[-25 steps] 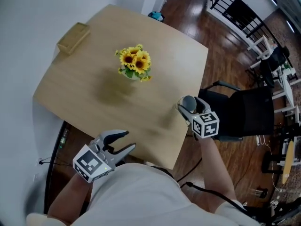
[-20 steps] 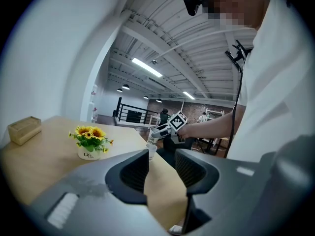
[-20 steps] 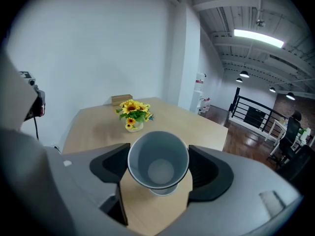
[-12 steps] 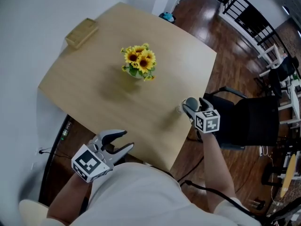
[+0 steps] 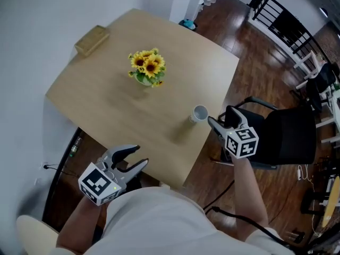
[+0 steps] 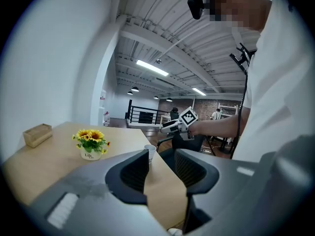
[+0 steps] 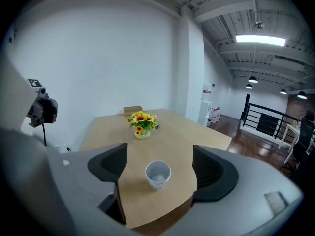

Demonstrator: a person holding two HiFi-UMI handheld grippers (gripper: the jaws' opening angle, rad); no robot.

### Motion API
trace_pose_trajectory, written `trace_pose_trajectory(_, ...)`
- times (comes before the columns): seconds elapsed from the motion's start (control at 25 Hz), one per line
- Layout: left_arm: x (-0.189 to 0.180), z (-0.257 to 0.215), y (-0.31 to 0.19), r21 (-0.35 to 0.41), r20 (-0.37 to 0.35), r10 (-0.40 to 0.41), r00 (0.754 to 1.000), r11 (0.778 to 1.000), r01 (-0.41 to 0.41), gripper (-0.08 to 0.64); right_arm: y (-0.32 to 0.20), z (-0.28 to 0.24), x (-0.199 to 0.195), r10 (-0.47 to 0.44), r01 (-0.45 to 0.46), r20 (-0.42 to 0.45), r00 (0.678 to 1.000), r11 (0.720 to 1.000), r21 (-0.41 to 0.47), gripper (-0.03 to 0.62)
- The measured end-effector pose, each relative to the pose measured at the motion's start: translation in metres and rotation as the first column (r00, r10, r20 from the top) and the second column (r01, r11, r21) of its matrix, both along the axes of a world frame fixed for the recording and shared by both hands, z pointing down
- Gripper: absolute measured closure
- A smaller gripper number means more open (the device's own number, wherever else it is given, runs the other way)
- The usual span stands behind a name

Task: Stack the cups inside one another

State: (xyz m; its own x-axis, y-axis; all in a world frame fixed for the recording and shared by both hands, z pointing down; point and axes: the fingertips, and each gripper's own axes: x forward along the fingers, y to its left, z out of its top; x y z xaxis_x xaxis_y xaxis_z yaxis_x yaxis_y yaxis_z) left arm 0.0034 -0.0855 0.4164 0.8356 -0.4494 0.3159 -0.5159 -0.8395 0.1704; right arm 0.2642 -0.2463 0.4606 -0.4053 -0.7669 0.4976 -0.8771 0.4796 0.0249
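One white cup (image 5: 200, 113) stands upright on the wooden table (image 5: 122, 102), close to its right edge. My right gripper (image 5: 223, 120) hovers just off that edge, open, a short way back from the cup. Along its jaws, the cup (image 7: 158, 174) sits centred between the spread fingers of the right gripper (image 7: 158, 157), untouched. My left gripper (image 5: 137, 156) is open and holds nothing, below the table's near edge by my body. From the left gripper (image 6: 161, 168), the cup (image 6: 149, 152) shows beyond the jaws. No other cup is in view.
A pot of sunflowers (image 5: 145, 69) stands mid-table and a small wooden box (image 5: 92, 40) lies at the far left corner. A black chair (image 5: 276, 132) sits right of the table, beneath my right gripper. Dark wooden floor (image 5: 239, 41) lies beyond.
My right gripper has let go of the cup and drawn back off the table's right edge. The cup now stands free on the table. The left gripper has hardly moved.
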Motion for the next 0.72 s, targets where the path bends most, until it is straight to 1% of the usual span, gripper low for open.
trace_pose_trajectory(0.2,0.029,0.003,0.040,-0.012,-0.011,-0.068,0.998,0.998,0.068,0.382,0.064,0.010,0.018,-0.073,0.073,0.003,0.997,0.997,-0.024,0.182)
trace_pose_trajectory(0.28,0.038,0.005,0.060,-0.023,-0.005,-0.082,0.997,0.996,0.082,0.382,0.092,0.014,0.024,-0.099,0.099,-0.003,0.995,0.994,-0.036,0.181)
trace_pose_trajectory(0.4,0.043,0.014,0.093,-0.049,0.028,-0.063,0.998,0.997,0.064,0.382,0.135,0.016,0.030,-0.110,0.109,-0.010,0.994,0.993,-0.043,0.181)
trace_pose_trajectory(0.52,0.043,0.019,0.119,-0.062,0.051,-0.047,0.998,0.997,0.050,0.382,0.177,0.014,0.032,-0.099,0.099,0.013,0.995,0.994,-0.054,0.182)
trace_pose_trajectory(0.6,0.043,0.015,0.131,-0.053,0.048,-0.041,0.998,0.998,0.044,0.382,0.205,0.015,0.030,-0.097,0.097,0.017,0.995,0.993,-0.062,0.181)
trace_pose_trajectory(0.72,0.041,0.004,0.152,-0.030,0.022,-0.041,0.999,0.999,0.042,0.382,0.249,0.015,0.021,-0.096,0.097,0.022,0.995,0.993,-0.074,0.182)
